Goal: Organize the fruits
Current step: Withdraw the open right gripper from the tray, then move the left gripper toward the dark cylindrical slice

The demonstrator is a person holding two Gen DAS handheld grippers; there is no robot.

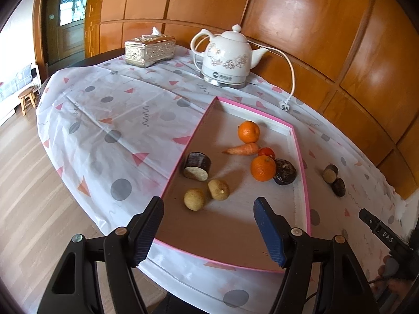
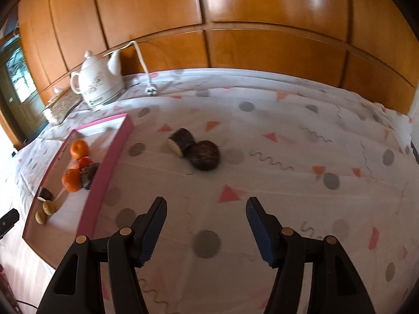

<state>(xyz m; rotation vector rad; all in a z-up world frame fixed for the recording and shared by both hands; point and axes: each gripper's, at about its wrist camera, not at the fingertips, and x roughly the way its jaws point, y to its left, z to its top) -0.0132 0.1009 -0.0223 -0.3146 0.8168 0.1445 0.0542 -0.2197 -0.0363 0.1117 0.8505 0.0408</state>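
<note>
Left wrist view: the left gripper (image 1: 208, 225) is hovering open and empty, low in the frame, over the pink tray (image 1: 305, 183) holding oranges (image 1: 263, 168).

Right wrist view: the right gripper (image 2: 207, 229) is gaping empty at bottom centre; two dark cut pieces (image 2: 195, 149) are lying mid-frame on the cloth, probably firm and light, best pinched across their round sides.

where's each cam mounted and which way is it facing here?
Left wrist: on the left claw, angled down over the pink tray of fruit toward the kettle; shows both open fingers, plus the right claw's tip at the right edge.
Right wrist: on the right claw, angled down at the tablecloth and two dark pieces; open fingers show.
Shared: tray, oranges, kettle, dark pieces, wood wall.
</note>
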